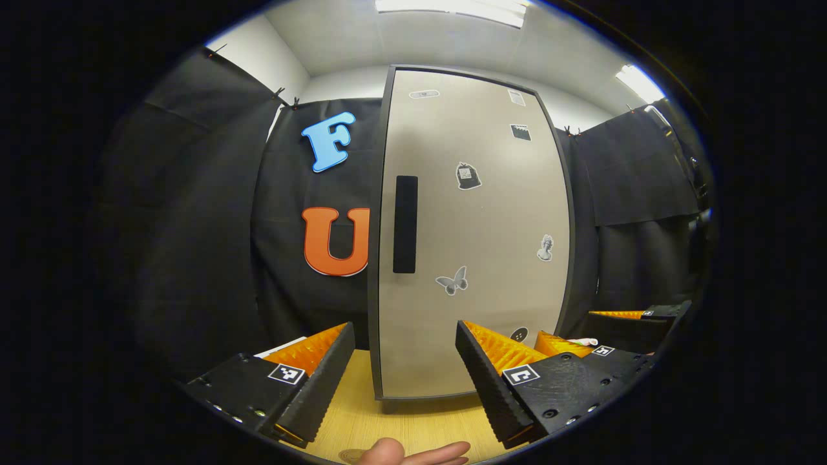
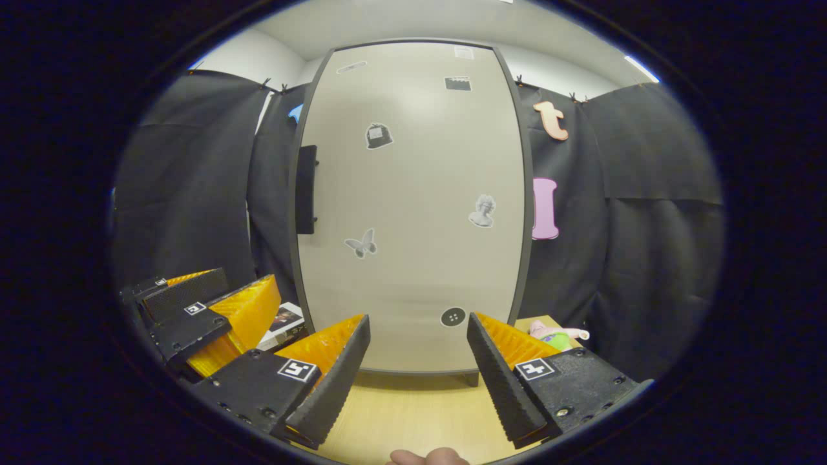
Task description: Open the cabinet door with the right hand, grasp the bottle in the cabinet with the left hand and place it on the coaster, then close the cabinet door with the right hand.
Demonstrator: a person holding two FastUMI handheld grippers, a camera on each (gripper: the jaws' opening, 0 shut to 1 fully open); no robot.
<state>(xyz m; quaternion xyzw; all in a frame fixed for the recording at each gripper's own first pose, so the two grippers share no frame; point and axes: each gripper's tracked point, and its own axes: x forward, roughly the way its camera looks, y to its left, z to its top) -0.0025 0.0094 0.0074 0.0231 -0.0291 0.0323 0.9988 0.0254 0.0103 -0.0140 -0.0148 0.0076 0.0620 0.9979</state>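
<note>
1. The cabinet door (image 2: 413,206) is seen shut, standing upright at the centre of both views on the wooden bench (image 2: 413,407). The first step, opening the door, is judged not yet begun.

2. The right gripper (image 2: 417,361) is held at the bottom centre of the right gripper view, its jaws spread wide with nothing between them, and it is kept apart from the door.

3. The left gripper (image 1: 404,368) is shown at the bottom of the left gripper view, likewise spread wide and empty. It is also seen at the lower left of the right gripper view, beside the right one.

4. The dark vertical handle (image 1: 405,224) is found at the left edge of the door, left of centre in the left gripper view and at mid-left in the right gripper view.

5. The next move is judged to call for the right gripper to be carried toward the left of its frame and up to the handle, closed on it, and the door swung out, the hinges being presumed on the far side.

6. The bottle is hidden behind the closed door; its place inside cannot be told.

7. The coaster cannot be identified with certainty; a faint round shape is cut off at the bottom edge of the left gripper view, beside a fingertip (image 1: 413,452).

8. A small soft toy (image 2: 557,336) is partly hidden at the lower right of the right gripper view, and a flat printed item (image 2: 284,321) at the lower left is partly covered.
</note>
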